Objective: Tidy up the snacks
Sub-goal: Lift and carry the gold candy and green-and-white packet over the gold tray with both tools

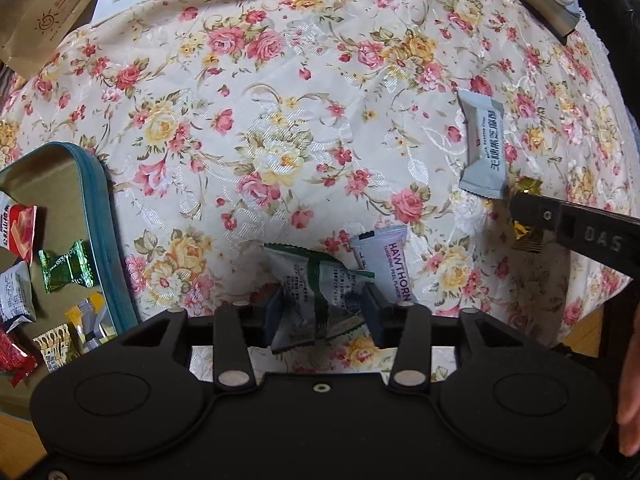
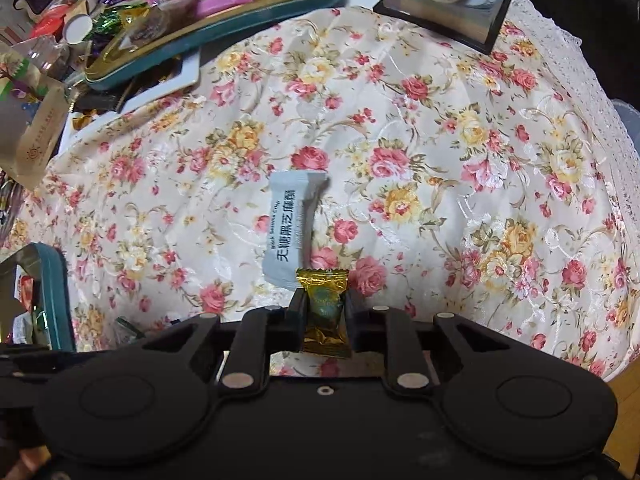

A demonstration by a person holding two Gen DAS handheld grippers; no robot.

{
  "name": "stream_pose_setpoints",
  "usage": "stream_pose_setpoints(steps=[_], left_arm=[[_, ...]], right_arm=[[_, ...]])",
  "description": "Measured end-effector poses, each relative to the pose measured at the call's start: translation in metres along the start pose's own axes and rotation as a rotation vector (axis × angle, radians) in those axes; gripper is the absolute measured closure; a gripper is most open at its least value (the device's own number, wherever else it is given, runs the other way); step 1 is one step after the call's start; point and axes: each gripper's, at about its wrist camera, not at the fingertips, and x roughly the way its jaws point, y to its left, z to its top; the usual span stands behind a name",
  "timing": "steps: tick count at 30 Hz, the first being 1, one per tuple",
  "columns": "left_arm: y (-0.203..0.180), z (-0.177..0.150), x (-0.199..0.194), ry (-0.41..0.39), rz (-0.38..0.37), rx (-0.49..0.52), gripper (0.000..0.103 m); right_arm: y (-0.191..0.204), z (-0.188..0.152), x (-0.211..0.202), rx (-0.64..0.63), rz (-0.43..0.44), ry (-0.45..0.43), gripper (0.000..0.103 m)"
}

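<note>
A floral cloth covers the table, its lace edge running along the far right. Clutter crowds the far left: a teal tin heaped with sweets. A second teal tin sits near left. The middle lies open.

Four loose snacks: a grey packet at centre, a HAWTHORN packet, a green-striped packet and a gold candy.

The left gripper stands wide around the green-striped packet. The right gripper is narrow, clamping the gold candy.
</note>
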Motion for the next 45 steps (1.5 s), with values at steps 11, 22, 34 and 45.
stream_pose_setpoints(steps=[11, 22, 34, 45], left_arm=[[-0.006, 0.004, 0.014, 0.056, 0.006, -0.015, 0.049], [0.007, 0.001, -0.037, -0.055, -0.044, -0.053, 0.050], [0.070, -0.008, -0.113, -0.246, 0.039, -0.155, 0.050], [0.144, -0.022, -0.132, -0.269, 0.101, -0.260, 0.050]], right_arm=[[-0.005, 0.000, -0.009, 0.026, -0.004, -0.002, 0.082], [-0.002, 0.005, -0.020, 0.064, 0.005, -0.002, 0.082], [0.020, 0.009, -0.016, 0.088, -0.008, 0.017, 0.082], [0.101, 0.007, -0.015, -0.017, 0.041, 0.018, 0.082]])
